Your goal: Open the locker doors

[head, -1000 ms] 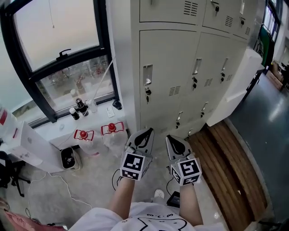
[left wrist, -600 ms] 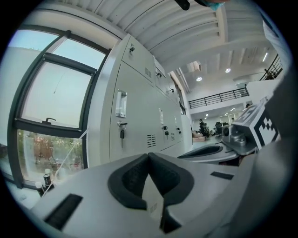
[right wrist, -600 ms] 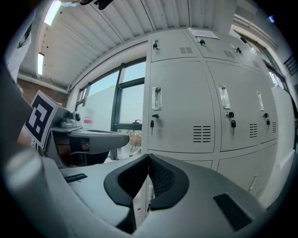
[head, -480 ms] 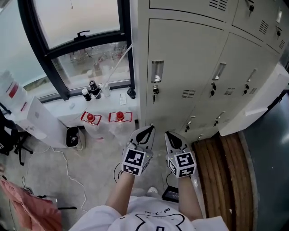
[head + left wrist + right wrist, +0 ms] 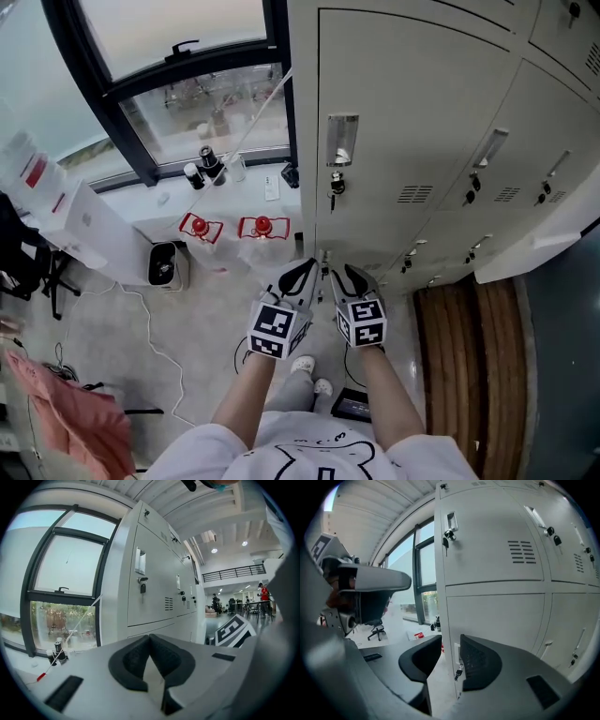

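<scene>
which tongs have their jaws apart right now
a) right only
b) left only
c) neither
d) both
A: in the right gripper view the right tongs show a clear gap between their pads, having just been opening, with nothing held and only a locker key seen beyond the gap, while in the left gripper view the left tongs have their tips touching.

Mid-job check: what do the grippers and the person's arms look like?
Left gripper and right gripper match: light grey wedge bodies, black textured pads, each with a white cube bearing black square markers. Forearms bare; white T-shirt with black drawing. The right's jaws have just been opening, nothing between them.
</scene>
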